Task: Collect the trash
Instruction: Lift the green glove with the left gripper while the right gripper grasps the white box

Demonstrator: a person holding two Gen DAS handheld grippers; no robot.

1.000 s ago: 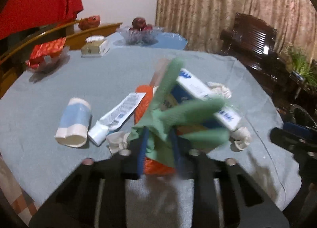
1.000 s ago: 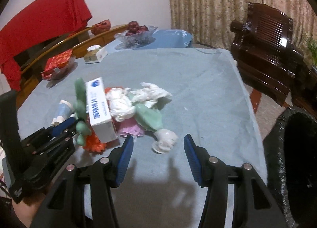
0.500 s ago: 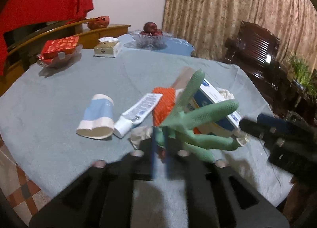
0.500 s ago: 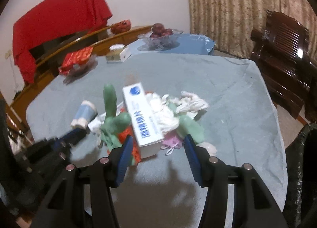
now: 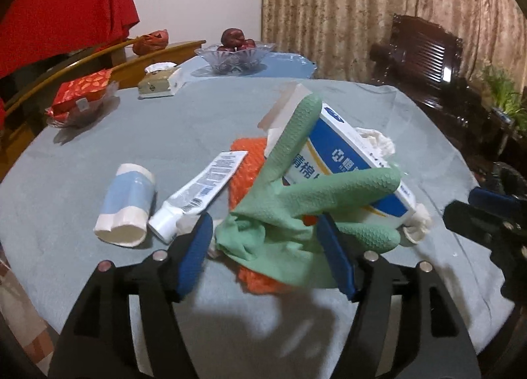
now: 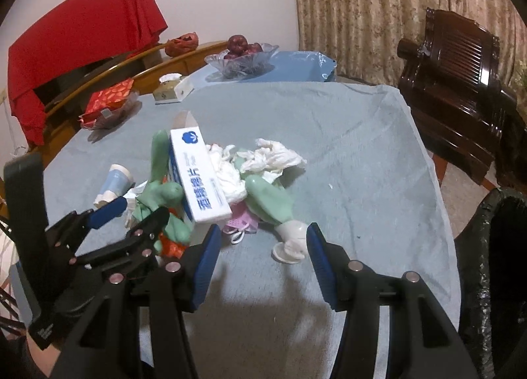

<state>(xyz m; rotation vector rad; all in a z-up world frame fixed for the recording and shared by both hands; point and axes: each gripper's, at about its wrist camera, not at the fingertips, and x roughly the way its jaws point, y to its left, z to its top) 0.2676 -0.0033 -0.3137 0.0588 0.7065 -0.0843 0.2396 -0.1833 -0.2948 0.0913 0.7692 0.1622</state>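
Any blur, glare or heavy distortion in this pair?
Left wrist view: green glove and box sharp, table edge bowed by the fisheye, chair back showing a glare patch. Right wrist view: sharp too, left gripper soft-edged, dark shadow under the right gripper.

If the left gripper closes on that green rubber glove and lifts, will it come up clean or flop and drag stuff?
The green rubber glove looks crumpled and limp, so it will probably flop. One finger drapes across the blue-and-white box, which may tip. Its textured rubber should grip well.
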